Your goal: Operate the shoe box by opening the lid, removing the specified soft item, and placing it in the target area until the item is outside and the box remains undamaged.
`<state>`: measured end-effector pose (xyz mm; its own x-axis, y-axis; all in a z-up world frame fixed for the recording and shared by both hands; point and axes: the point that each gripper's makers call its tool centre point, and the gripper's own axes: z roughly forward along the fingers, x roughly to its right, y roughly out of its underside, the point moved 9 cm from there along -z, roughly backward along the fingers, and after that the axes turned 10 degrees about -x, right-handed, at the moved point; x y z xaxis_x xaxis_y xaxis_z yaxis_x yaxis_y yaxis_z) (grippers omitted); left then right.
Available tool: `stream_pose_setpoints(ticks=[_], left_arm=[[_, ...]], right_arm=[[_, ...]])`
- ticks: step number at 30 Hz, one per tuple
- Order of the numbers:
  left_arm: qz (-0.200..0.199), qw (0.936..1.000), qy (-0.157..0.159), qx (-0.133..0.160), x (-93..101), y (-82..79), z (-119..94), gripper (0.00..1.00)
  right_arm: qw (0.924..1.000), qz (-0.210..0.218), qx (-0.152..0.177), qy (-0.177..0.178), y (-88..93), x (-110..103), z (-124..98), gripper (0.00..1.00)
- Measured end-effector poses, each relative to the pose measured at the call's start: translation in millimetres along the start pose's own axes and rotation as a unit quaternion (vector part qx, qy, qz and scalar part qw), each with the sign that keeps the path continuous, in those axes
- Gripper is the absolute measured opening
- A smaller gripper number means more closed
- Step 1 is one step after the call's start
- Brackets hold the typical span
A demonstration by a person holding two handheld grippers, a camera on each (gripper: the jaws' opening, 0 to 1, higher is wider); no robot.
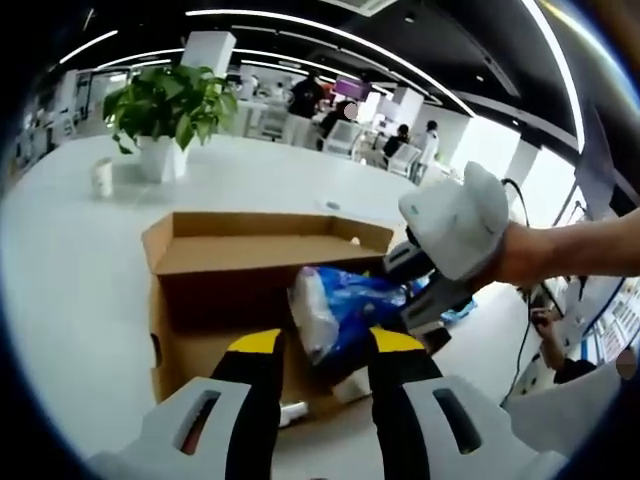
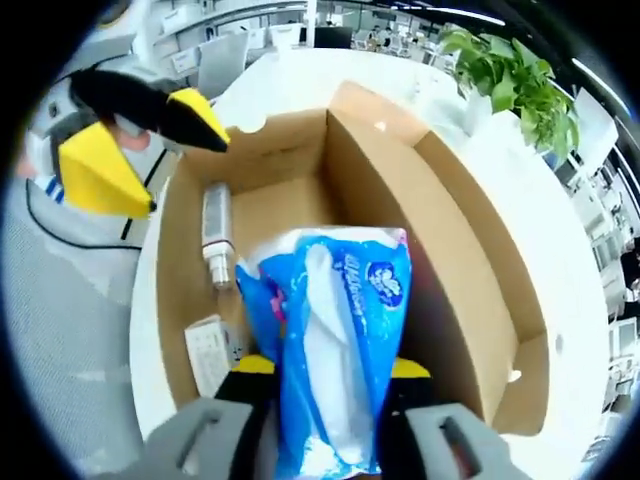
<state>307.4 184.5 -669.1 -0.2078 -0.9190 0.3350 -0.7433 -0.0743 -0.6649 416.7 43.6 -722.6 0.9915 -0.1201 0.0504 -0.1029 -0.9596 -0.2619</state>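
Right gripper [image 2: 330, 375] is clamping the blue tissue pack [image 2: 335, 330] over the open cardboard shoe box [image 2: 470, 250] (slippery film); left gripper [image 1: 322, 345] is hanging open, so pack slipping back is likely.

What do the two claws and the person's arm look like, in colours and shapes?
The left claw has two black fingers with yellow tips rising from a light grey body with dark slots. The right claw has a white rounded housing and dark fingers, yellow-tipped in its own view. The forearm behind it is bare, with no sleeve visible.
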Motion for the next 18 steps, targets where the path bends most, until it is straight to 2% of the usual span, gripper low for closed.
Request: stream_pose_setpoints(ticks=[18], left_arm=[[-0.003, 1.0, 0.0, 0.007, -0.3, -2.2, -2.2, 0.34]], right_arm=[[0.9994, -0.01, 0.026, 0.021, -10.0, -4.8, -34.1, 0.32]])
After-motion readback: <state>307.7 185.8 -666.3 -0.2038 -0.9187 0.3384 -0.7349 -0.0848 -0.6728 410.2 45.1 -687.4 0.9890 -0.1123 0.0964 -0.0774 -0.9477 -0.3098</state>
